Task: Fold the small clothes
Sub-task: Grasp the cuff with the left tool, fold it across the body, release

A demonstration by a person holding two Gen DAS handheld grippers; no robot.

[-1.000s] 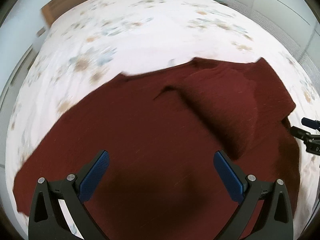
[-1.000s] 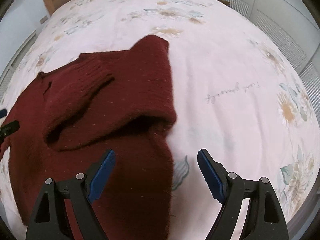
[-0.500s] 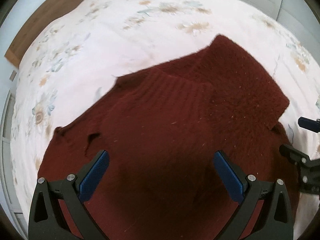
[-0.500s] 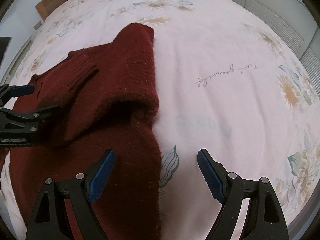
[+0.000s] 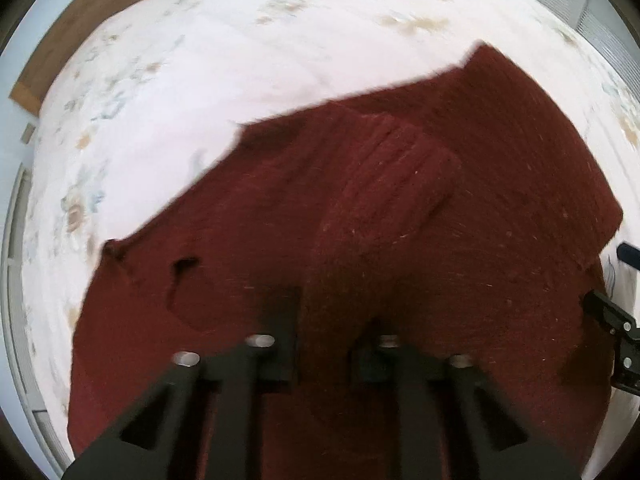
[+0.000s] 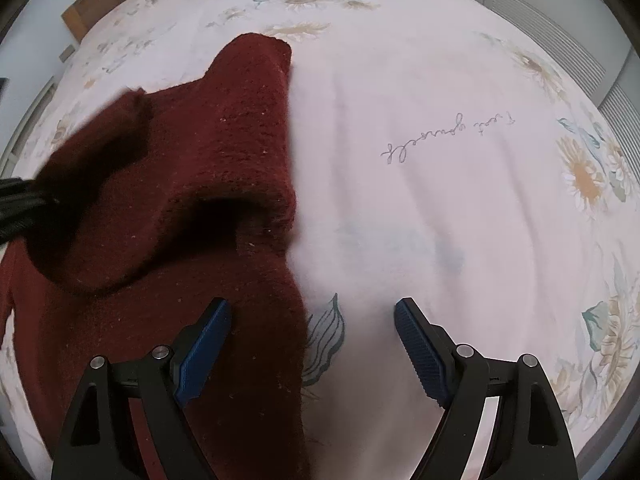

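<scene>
Spread over the flowered bedspread (image 6: 420, 92) lies the maroon sweater (image 5: 400, 240), left gripper (image 5: 326, 344) pinched on its knit, right gripper (image 6: 312, 344) gaping empty astride its edge (lift gently, I'd say, keeping layers together).

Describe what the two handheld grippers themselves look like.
The right gripper has matte black, angular fingers with triangular cutouts, silver round pivot bolts and ribbed blue pads. The left gripper shares the black frame and silver bolts; its pads are not visible.
</scene>
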